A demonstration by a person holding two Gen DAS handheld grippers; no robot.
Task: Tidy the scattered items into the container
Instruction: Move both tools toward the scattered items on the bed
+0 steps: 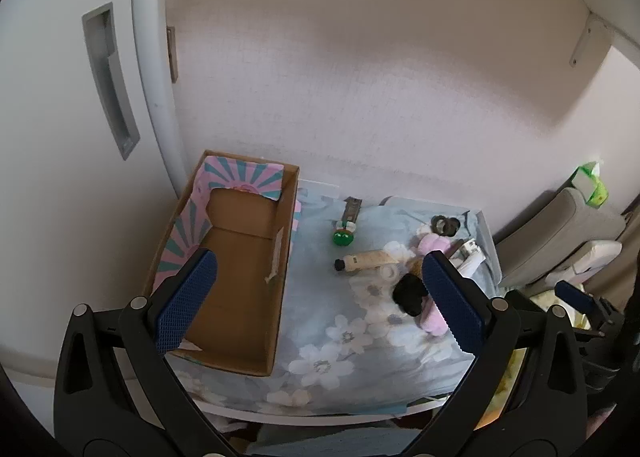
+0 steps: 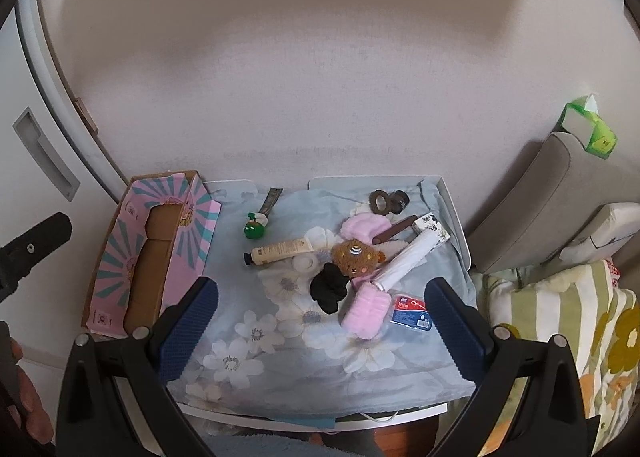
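Both wrist views look steeply down from above the near edge of the desk (image 1: 360, 369) toward the wall. The left view sits over the cardboard box (image 1: 240, 289), the right over the scattered items; both share box and pile.

Print is showing on the cream tube (image 2: 282, 249) and on the red-and-blue packet (image 2: 411, 311) beside it, but none is coming through legibly.
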